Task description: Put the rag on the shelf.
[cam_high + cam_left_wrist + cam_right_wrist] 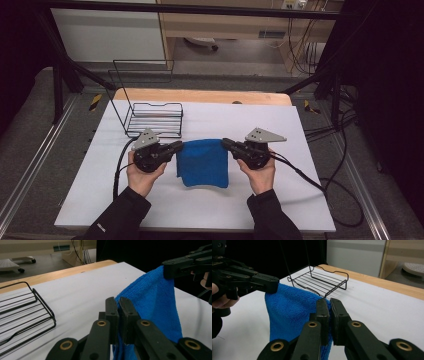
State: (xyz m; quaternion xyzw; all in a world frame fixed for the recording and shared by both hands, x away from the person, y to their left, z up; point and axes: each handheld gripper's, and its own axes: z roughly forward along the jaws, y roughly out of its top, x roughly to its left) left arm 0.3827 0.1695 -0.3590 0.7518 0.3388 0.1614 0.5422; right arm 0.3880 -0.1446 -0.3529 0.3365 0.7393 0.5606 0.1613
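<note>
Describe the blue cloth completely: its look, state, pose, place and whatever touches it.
The blue cloth looks like soft, nubby microfibre, plain bright blue with no print. It hangs stretched between two grippers: the left gripper is shut on one upper corner, the right gripper on the other. Its top edge runs nearly taut between them, and the rest drapes down in loose folds over the white table cover, in front of the black wire rack, apart from it.
</note>
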